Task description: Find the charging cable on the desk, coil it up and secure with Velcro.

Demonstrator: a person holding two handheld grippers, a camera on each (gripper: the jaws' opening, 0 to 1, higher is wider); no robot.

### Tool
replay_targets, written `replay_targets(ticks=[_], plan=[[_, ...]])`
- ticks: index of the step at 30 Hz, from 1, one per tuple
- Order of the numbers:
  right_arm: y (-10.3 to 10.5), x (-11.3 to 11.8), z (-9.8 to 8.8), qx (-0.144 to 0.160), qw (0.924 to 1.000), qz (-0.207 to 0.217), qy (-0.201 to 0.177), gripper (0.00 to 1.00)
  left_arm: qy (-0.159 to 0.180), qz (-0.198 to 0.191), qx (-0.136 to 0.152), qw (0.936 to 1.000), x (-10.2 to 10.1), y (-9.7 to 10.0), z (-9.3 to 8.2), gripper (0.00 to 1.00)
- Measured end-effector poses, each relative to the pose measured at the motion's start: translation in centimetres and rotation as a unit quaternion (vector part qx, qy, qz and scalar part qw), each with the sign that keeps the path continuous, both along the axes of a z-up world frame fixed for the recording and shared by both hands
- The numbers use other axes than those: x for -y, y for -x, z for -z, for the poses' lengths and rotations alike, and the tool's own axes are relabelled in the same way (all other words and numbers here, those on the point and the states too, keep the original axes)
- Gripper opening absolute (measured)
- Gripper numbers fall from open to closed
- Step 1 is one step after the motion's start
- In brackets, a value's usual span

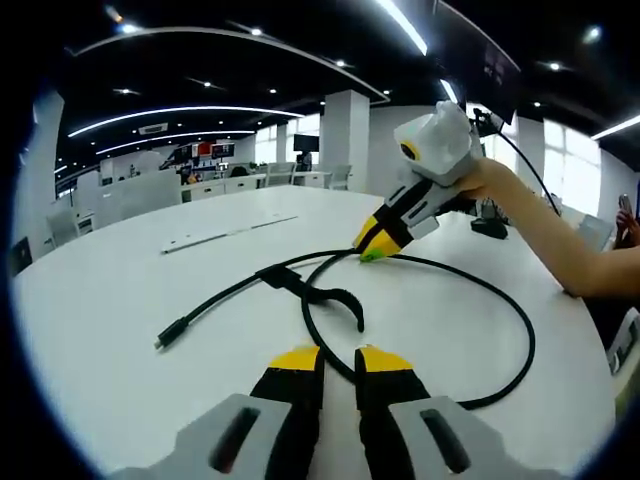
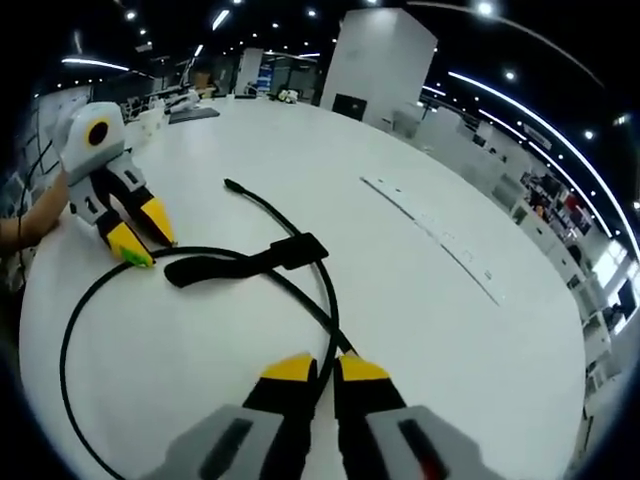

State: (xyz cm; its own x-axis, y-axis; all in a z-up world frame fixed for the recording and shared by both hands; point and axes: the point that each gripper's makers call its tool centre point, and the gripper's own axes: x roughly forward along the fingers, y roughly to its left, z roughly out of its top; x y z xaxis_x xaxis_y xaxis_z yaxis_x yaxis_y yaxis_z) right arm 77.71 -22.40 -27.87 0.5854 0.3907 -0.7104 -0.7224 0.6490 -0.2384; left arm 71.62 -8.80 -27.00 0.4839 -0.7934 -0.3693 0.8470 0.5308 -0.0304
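Yellow-tipped jaws of the left gripper [image 1: 338, 362] rise nearest in the left gripper view, held nearly together with a narrow gap and nothing between them, just short of the black charging cable [image 1: 520, 335]. That cable lies on the round white table [image 1: 90, 310] in one wide loop, its free end running out to a small plug [image 1: 161, 343]. A black Velcro strap [image 1: 325, 293] lies flat across the loop where the cable crosses itself.

At the far side of the loop, a hand [image 1: 482, 180] holds the right gripper [image 1: 372, 248], whose tips come down on the cable at a small green piece; whether they pinch the cable cannot be told.

From the right gripper view, the jaws of the right gripper [image 2: 322, 367] stand close together over the cable [image 2: 65, 345], and the left gripper [image 2: 145, 240] reaches the loop beside the strap [image 2: 250, 260]. A thin white strip [image 2: 430, 235] lies well apart on the table [image 2: 480, 380].
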Motion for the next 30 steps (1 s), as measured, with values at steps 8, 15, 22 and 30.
replay_targets(ticks=[8, 15, 22, 30], plan=[[0.0, -0.1, 0.0, 0.003, 1.0, -0.005, 0.007, 0.09, 0.001, 0.0, -0.001, 1.0, 0.0, 0.0, 0.0, 0.14], [0.3, -1.1, -0.2, 0.007, 0.9996, -0.024, 0.011, 0.08, 0.001, 0.0, 0.0, 1.0, 0.0, 0.0, 0.0, 0.14], [0.6, -2.1, -0.3, 0.008, 0.999, -0.042, 0.015, 0.08, 0.001, 0.0, 0.0, 1.0, 0.0, 0.0, 0.0, 0.14], [1.4, -3.7, -0.4, 0.006, 0.9978, -0.066, 0.007, 0.08, 0.001, 0.001, 0.0, 1.0, 0.1, 0.0, 0.0, 0.14]])
